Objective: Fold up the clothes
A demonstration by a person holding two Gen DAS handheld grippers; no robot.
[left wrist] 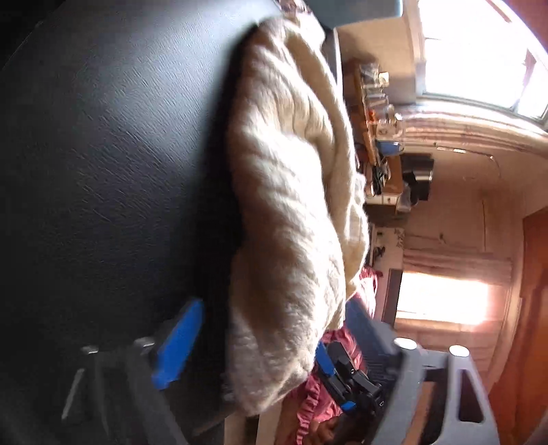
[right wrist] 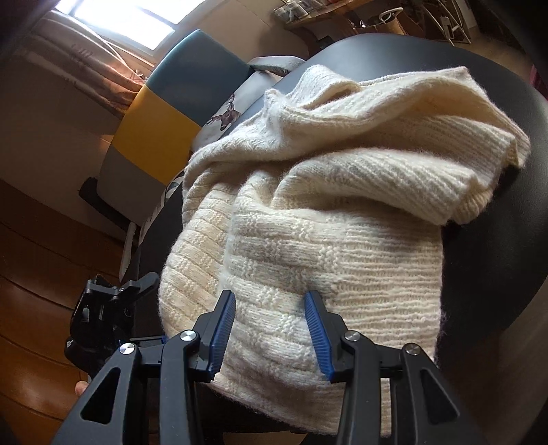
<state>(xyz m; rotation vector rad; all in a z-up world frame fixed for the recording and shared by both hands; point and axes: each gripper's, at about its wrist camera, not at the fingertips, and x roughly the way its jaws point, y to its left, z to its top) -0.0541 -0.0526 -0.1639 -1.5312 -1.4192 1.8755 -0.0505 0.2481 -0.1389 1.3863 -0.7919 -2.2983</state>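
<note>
Cream ribbed sweater (right wrist: 308, 212), black table (right wrist: 486, 239), perhaps leather

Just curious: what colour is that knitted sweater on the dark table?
Cream, with a ribbed knit, clearest in the right wrist view: sweater.

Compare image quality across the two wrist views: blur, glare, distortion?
Left wrist: rolled sideways, motion-smeared, sweater soft, both windows blown out. Right wrist: sharp knit on the sweater, open right claw crisp, window clipped, fisheye bending the black table edge.
</note>
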